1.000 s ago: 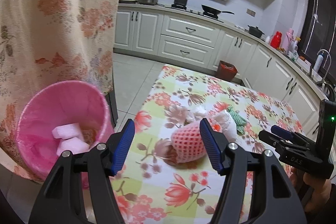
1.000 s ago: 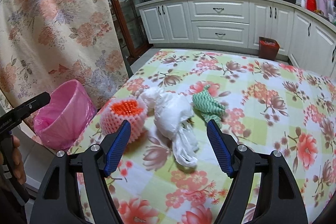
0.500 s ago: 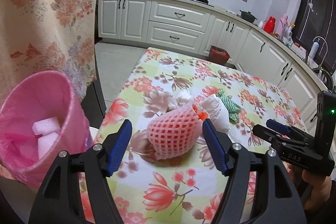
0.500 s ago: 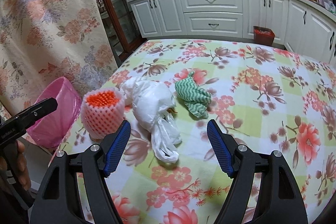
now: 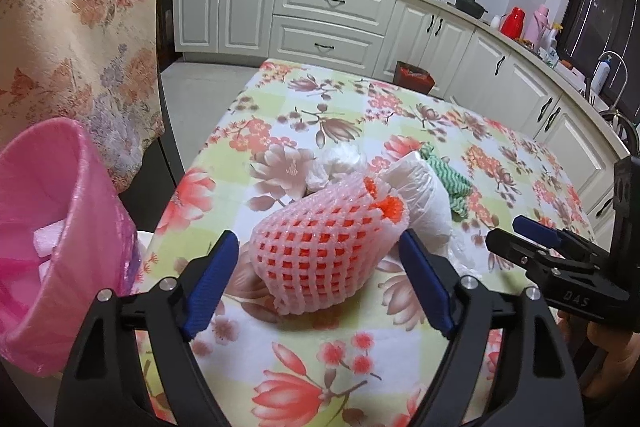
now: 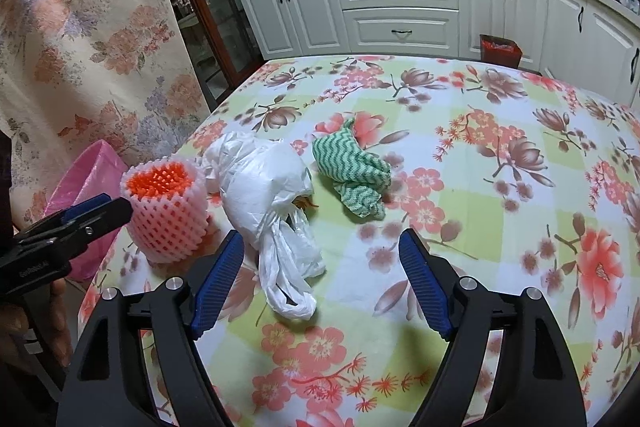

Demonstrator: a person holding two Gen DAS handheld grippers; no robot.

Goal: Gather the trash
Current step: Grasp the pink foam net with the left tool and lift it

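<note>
- Trash is partly collecting: foam pieces are lying in the pink bin.
- Beside the bin, foam fruit net, plastic bag and green cloth are waiting on the table.
- Left gripper is straddling the net, jaws wide and empty; right gripper is gaping, holding nothing.

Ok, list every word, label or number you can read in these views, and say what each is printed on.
"DAS": on the black body of the right gripper, seen from the left wrist.
Small white lettering on the body of the left gripper, seen from the right wrist: too blurred to read.
Nothing legible shows on the foam fruit net, the plastic bag, or the countertop appliances.
</note>
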